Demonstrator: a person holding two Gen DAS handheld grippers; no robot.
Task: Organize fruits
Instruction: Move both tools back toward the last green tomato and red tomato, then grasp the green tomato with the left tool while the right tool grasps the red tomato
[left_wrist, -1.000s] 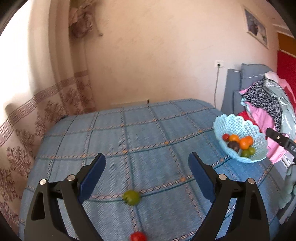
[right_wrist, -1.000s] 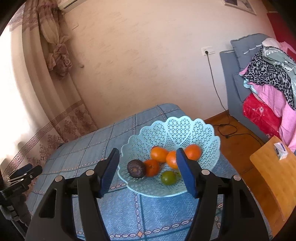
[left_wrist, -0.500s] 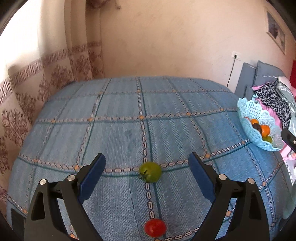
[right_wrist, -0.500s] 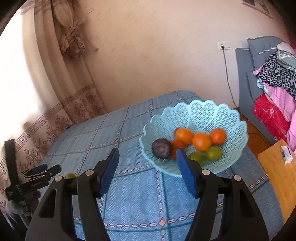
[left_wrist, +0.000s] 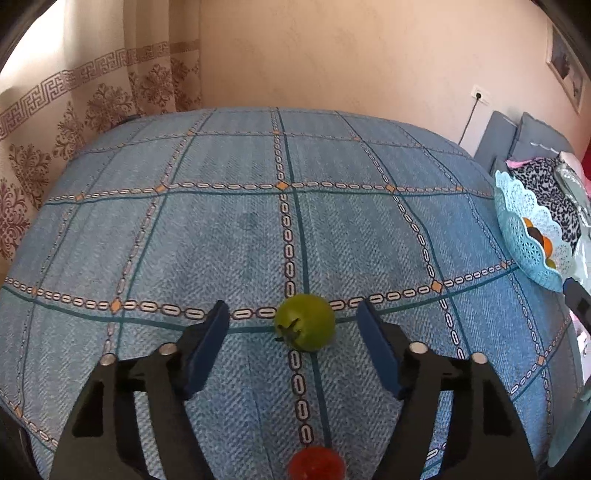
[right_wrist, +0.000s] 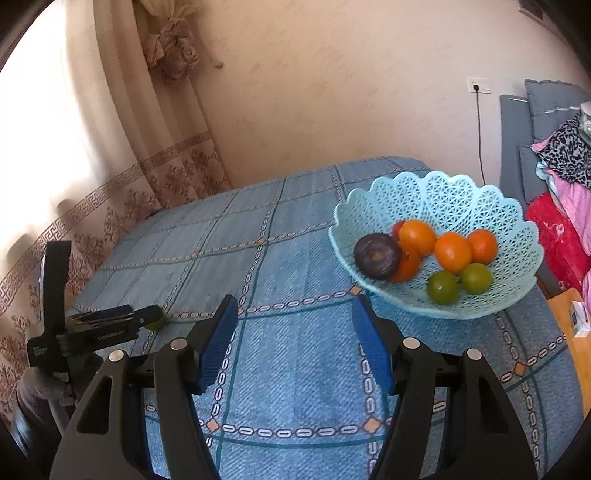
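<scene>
The green tomato (left_wrist: 305, 322) lies on the blue checked bedspread (left_wrist: 221, 229), mid-bed, between the left gripper's (left_wrist: 293, 325) jaws, which have just been closing without touching it. The right gripper (right_wrist: 293, 325) hangs half-spread and empty near the fruit-filled basket (right_wrist: 436, 199) at the bed's right edge.

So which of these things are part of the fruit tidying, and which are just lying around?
Part of the job:
- green tomato, between the left claw pads, not yet pinched
- red tomato
- blue basket of fruit

Just lying about:
- clothes pile
- curtain
- wall socket
</scene>
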